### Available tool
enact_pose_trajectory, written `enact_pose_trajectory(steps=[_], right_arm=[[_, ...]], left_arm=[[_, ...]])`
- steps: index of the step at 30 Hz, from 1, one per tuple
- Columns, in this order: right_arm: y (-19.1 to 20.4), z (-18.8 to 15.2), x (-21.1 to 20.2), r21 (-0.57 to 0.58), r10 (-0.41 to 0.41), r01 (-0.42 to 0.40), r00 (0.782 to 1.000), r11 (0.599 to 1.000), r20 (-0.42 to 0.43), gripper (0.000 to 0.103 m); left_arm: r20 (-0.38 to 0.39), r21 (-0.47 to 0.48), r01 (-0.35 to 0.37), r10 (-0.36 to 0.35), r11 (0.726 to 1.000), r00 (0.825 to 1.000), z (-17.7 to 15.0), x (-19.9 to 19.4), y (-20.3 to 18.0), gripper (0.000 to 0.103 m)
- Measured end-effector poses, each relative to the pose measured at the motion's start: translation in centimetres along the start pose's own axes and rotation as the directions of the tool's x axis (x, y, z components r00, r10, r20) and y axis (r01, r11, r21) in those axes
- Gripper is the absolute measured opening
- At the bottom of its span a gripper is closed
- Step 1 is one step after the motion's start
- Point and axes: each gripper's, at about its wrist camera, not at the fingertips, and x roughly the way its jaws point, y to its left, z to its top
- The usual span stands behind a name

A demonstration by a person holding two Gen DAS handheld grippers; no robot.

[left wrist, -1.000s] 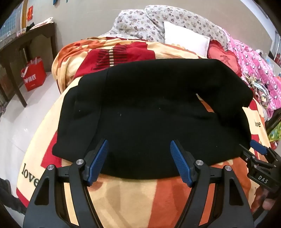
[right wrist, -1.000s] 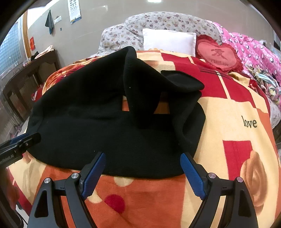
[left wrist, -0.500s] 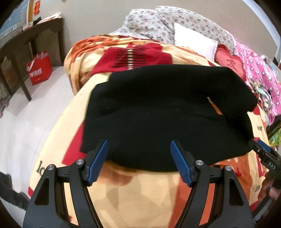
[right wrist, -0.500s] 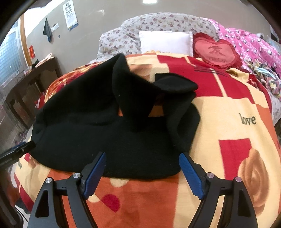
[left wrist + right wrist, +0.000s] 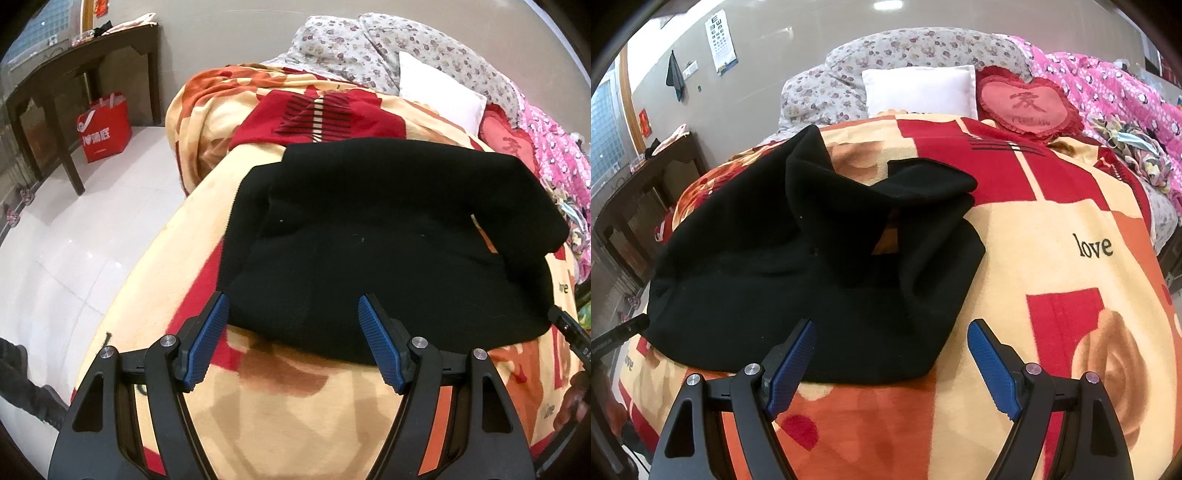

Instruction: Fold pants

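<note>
Black pants [image 5: 388, 240] lie folded in a loose heap on the orange, red and cream blanket [image 5: 295, 406] of the bed. In the right wrist view the pants [image 5: 798, 273] show a raised, crumpled fold at their far right side. My left gripper [image 5: 293, 334] is open and empty, just short of the pants' near edge. My right gripper [image 5: 890, 363] is open and empty, near the pants' near right corner. Each gripper's tip shows at the edge of the other's view: the right gripper's at the right of the left wrist view and the left gripper's at the left of the right wrist view.
A white pillow [image 5: 919, 88], a red heart cushion [image 5: 1030, 103] and a pink quilt [image 5: 1108, 88] lie at the head and right of the bed. A dark wooden table [image 5: 74, 85] and a red bag [image 5: 105, 127] stand on the white floor to the left.
Both grippers have drawn back and lifted a little from the pants. The left wrist view has swung left, showing more floor. The pants have not moved.
</note>
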Motion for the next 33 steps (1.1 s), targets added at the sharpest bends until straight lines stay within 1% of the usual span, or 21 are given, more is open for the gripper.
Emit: enact_pose_trajectory(steps=[13,22,29,33], right_arm=[[-1.3,0.1,0.1,0.024,-0.021,0.022,1.000,0.999,-0.023,0.082],[-2.2,0.1,0.1,0.043,-0.029,0.031,0.999,0.999,-0.030,0.082],[-3.5,0.2,-0.1,0.080,-0.034,0.036,0.999,0.996,-0.030,0.082],[-4.6,0.2,-0.1,0.111,-0.039,0.042,0.999,0.993,-0.032,0.082]], left_arm=[[-0.024,-0.023,-0.002,0.001,1.000,1.000,0.1,0.4,0.5,0.073],[-0.035,-0.023,-0.002,0.001,1.000,0.999,0.1,0.5,0.4,0.073],[-0.062,-0.100,0.037,-0.043,0.994,0.997,-0.2,0.1,2.0,0.073],[-0.066,-0.135,0.022,-0.031,0.991,0.997,-0.5,0.3,2.6,0.073]])
